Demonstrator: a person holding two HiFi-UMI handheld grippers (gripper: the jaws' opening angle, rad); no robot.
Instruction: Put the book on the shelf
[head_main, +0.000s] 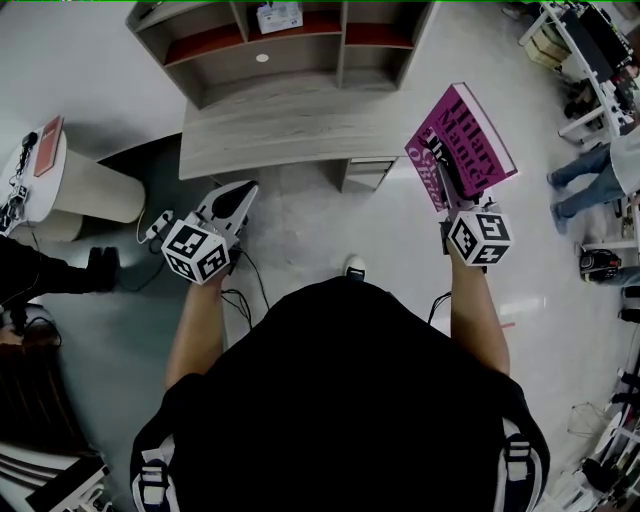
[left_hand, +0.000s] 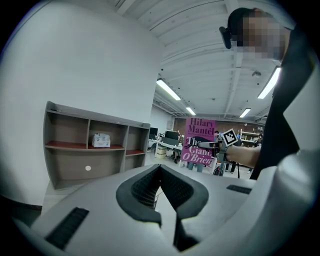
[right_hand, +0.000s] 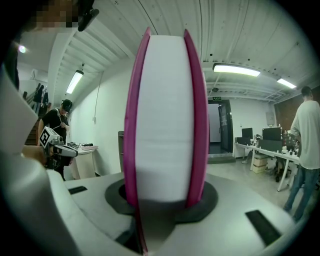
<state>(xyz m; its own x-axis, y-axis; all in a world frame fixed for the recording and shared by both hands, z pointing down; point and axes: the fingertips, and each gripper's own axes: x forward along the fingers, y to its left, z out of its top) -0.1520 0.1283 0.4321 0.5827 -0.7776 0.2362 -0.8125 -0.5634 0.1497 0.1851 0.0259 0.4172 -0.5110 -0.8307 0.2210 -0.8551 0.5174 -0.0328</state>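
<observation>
A magenta book (head_main: 465, 140) with white page edges stands upright in my right gripper (head_main: 452, 185), which is shut on its lower edge. In the right gripper view the book (right_hand: 165, 115) fills the middle, both covers pressed between the jaws of the right gripper (right_hand: 162, 200). My left gripper (head_main: 240, 195) is held out at the left, its tips meeting and nothing in it. The left gripper (left_hand: 160, 167) points toward the wooden shelf unit (left_hand: 90, 150), with the book (left_hand: 199, 142) at the right. The shelf unit (head_main: 290, 60) stands ahead, its compartments mostly empty.
A small white box (head_main: 278, 17) sits in an upper middle compartment, and the unit's desk top (head_main: 280, 125) juts toward me. A round white table (head_main: 60, 180) stands at the left. People (head_main: 590, 180) stand by desks at the right. Cables lie on the floor.
</observation>
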